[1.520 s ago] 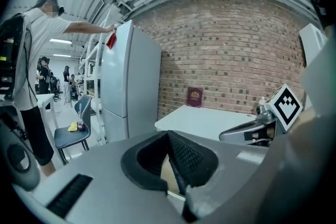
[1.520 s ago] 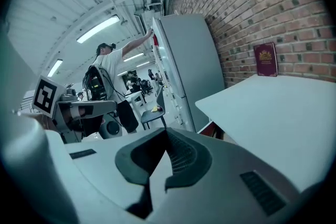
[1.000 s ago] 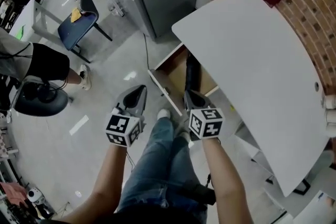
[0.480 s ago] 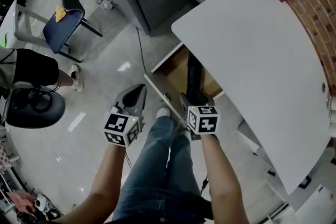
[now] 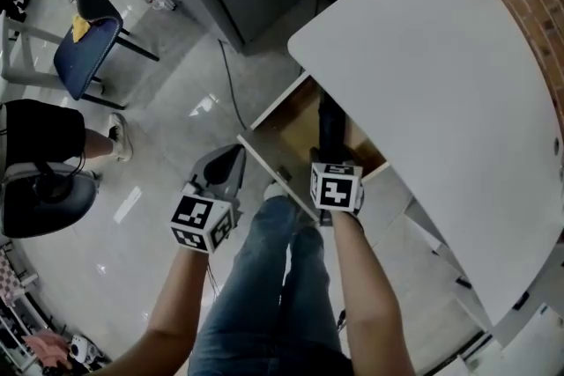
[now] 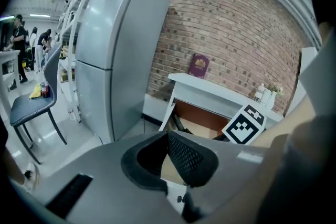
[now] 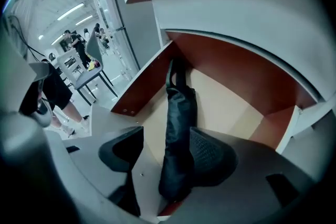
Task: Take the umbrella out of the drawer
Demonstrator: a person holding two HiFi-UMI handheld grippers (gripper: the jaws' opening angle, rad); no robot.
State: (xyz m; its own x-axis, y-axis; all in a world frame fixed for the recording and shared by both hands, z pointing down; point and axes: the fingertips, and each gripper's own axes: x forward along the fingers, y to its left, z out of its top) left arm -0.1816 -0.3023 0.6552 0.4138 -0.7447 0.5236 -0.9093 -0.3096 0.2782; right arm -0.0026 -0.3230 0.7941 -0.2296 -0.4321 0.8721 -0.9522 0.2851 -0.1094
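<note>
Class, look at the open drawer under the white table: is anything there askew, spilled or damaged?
Nothing stands out. The folded black umbrella lies lengthwise in the open drawer; no spill or damage shows.

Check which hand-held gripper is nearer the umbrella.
Right. The right hand-held gripper is over the drawer, jaws just opening, umbrella between them. The left hand-held gripper hangs outside the drawer front, over the floor.

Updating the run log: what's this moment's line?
drawer open | umbrella inside | right gripper: jaws just opening, umbrella between, ungripped | left gripper: shut, empty
</note>
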